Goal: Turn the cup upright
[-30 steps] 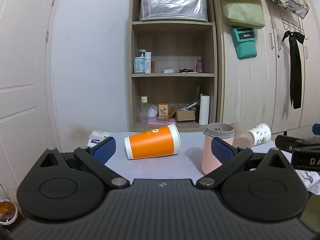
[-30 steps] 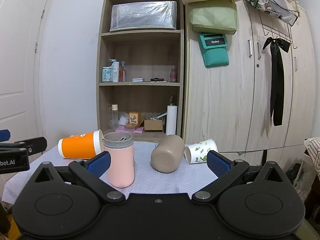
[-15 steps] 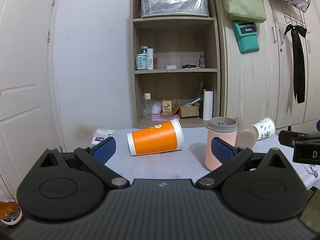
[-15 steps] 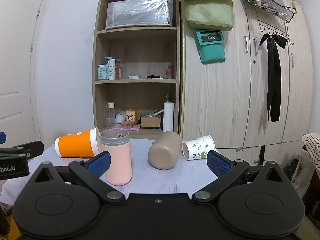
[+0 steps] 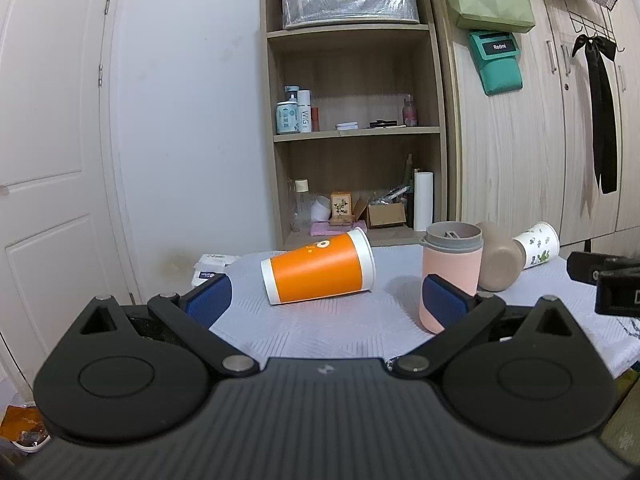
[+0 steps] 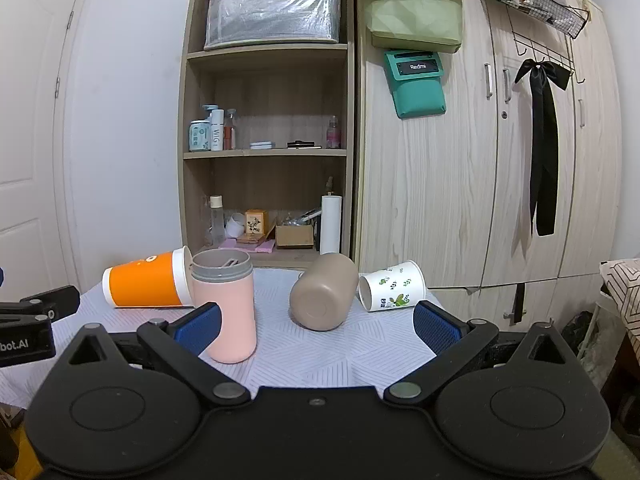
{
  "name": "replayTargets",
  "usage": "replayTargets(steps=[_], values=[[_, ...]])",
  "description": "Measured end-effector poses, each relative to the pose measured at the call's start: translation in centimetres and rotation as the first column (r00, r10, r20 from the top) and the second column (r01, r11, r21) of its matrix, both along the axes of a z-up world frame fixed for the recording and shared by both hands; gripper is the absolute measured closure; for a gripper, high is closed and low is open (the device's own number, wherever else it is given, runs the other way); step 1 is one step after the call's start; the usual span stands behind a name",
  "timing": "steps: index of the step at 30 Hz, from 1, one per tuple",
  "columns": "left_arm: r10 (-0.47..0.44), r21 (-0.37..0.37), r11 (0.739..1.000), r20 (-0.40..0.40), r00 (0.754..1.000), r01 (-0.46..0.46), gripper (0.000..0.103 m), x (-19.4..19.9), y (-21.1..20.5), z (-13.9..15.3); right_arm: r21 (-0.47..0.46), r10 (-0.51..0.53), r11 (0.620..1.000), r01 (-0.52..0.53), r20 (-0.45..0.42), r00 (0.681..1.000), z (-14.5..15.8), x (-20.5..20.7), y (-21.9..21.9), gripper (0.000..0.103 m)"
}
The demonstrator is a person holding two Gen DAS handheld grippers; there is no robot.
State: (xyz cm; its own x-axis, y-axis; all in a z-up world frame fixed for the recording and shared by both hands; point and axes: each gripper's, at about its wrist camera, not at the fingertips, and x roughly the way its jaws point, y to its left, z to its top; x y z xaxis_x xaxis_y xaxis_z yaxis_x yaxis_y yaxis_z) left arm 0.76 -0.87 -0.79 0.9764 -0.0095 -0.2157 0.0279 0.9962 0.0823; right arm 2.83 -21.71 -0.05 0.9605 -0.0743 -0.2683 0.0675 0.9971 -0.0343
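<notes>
On the desk, covered with a pale patterned cloth, 4 cups sit in a loose row. The orange cup lies on its side at the left end, its white-rimmed mouth pointing right and its base toward the left edge. Just beside it, the pink cup with a grey top stands upright. To the right of that, the tan cup lies tipped over with its flat base facing the camera, and the white floral cup lies on its side, touching or nearly touching the tan one, with its mouth turned toward it.

The left hand-held gripper hovers low in front of the orange cup with its blue pads spread wide, holding nothing; in that view its right pad overlaps the lower part of the pink cup. The right hand-held gripper is likewise spread wide and empty, its gap framing the tan cup, clear of all 4 cups.

Behind the desk stand a wooden shelf unit with bottles and boxes, and a pale wardrobe.
</notes>
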Motion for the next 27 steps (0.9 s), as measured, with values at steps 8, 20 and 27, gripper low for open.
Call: replayTargets(steps=[8, 20, 27], values=[[0.036, 0.072, 0.997, 0.019, 0.999, -0.038, 0.000, -0.08, -0.79, -0.42, -0.014, 0.006, 1.000, -0.006, -0.005, 1.000, -0.07, -0.08, 0.25, 0.000], [0.036, 0.054, 0.998, 0.035, 0.999, -0.037, 0.000, -0.42, -0.82, -0.24, -0.027, 0.016, 1.000, -0.016, -0.001, 1.000, 0.00, -0.24, 0.36, 0.000], [0.034, 0.058, 0.998, 0.055, 0.998, -0.038, 0.000, -0.72, -0.80, -0.21, -0.030, 0.015, 0.999, -0.015, -0.003, 1.000, -0.08, -0.22, 0.44, 0.000]])
